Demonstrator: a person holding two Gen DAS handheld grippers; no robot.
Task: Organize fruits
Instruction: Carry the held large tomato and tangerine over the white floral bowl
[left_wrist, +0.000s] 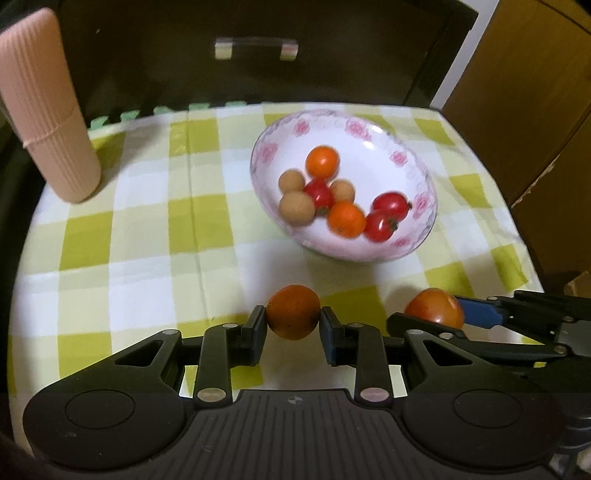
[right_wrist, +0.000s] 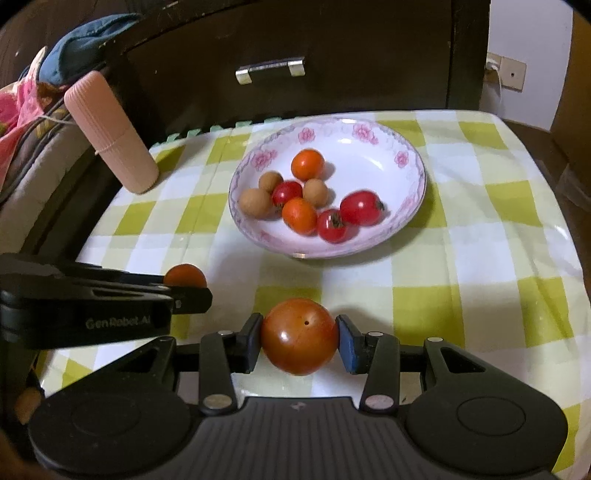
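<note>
My left gripper (left_wrist: 293, 319) is shut on a small orange fruit (left_wrist: 293, 311), held just above the checked cloth. My right gripper (right_wrist: 300, 334) is shut on a larger red-orange tomato (right_wrist: 300, 336). In the left wrist view the tomato (left_wrist: 436, 308) and the right gripper (left_wrist: 443, 317) show at the lower right. In the right wrist view the orange fruit (right_wrist: 184, 276) peeks over the left gripper (right_wrist: 188, 291) at the left. A flowered white bowl (left_wrist: 417, 158) (right_wrist: 406, 147) beyond both grippers holds several small fruits: orange, red and tan.
A ribbed pink cylinder (left_wrist: 44, 110) (right_wrist: 110, 133) leans at the table's back left. A dark drawer front with a metal handle (right_wrist: 271, 68) stands behind the table. The green-and-white checked cloth (right_wrist: 480, 221) covers the table. Bedding lies piled at far left (right_wrist: 22, 110).
</note>
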